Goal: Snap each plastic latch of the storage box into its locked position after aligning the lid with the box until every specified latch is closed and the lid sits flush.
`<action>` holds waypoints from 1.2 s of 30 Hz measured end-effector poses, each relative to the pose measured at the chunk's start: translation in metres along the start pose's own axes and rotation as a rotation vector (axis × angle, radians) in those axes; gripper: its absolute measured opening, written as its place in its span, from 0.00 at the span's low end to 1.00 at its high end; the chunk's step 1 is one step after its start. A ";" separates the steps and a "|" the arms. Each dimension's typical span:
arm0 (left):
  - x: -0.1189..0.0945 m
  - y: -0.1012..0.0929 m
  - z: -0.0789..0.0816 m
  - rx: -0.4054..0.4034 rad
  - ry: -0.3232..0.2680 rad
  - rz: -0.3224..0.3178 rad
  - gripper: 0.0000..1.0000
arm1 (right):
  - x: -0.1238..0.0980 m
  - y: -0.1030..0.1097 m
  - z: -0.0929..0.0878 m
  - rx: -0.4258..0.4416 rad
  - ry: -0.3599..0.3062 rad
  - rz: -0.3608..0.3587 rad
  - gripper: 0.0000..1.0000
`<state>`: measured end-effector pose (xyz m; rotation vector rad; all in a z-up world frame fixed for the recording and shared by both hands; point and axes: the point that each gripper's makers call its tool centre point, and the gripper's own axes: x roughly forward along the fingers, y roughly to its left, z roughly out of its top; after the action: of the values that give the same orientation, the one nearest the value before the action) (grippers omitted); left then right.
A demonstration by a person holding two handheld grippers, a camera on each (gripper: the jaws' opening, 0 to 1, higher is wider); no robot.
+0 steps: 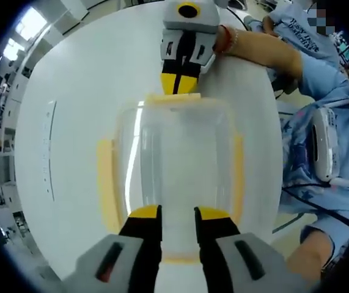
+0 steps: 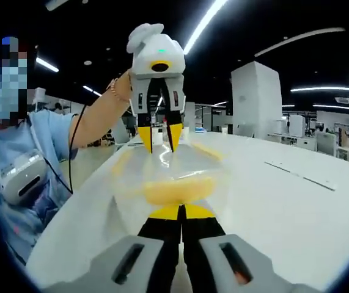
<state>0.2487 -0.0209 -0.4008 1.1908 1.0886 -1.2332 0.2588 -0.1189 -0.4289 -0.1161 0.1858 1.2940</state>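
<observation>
A clear storage box [image 1: 177, 165] with its lid on stands on the white table [image 1: 70, 79]. Yellow latches show on its left side [image 1: 106, 183], its right side [image 1: 238, 177] and its far end [image 1: 173, 97]. My left gripper [image 1: 178, 213] is open, its yellow tips over the near end of the lid. My right gripper [image 1: 180, 82] is shut, its tips touching the far-end latch. In the right gripper view, my right gripper [image 2: 182, 212] sits shut right behind that yellow latch [image 2: 177, 190], with the box [image 2: 174, 162] beyond and my left gripper [image 2: 159, 139] open above its other end.
A person in a light blue top [image 1: 327, 79] sits at the table's edge, a white device [image 1: 324, 143] on the chest; the same person [image 2: 27, 159] is in the right gripper view. A thin strip [image 1: 49, 146] lies on the table. White cabinets [image 2: 257, 97] stand behind.
</observation>
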 end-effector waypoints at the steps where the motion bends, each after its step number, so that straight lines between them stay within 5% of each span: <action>1: 0.000 0.000 0.001 -0.001 0.001 0.000 0.20 | 0.001 0.001 0.000 -0.006 0.003 -0.002 0.00; 13: 0.001 0.002 0.002 -0.006 0.042 -0.020 0.21 | 0.002 0.005 0.003 -0.056 0.056 -0.032 0.00; 22: 0.002 0.002 0.001 -0.039 0.086 0.006 0.20 | 0.000 -0.009 0.003 -0.090 0.075 -0.115 0.00; 25: 0.001 0.004 -0.001 -0.069 0.057 -0.001 0.20 | -0.010 -0.029 -0.009 -0.149 0.162 -0.221 0.00; 32: 0.000 0.006 -0.002 -0.137 0.010 -0.002 0.19 | -0.017 -0.045 0.018 -0.146 0.125 -0.296 0.00; 36: 0.001 0.004 -0.002 -0.141 0.012 -0.003 0.19 | -0.019 -0.053 0.035 -0.170 0.179 -0.329 0.00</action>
<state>0.2533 -0.0190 -0.4021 1.0901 1.1671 -1.1338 0.3075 -0.1450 -0.3914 -0.3928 0.1996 0.9695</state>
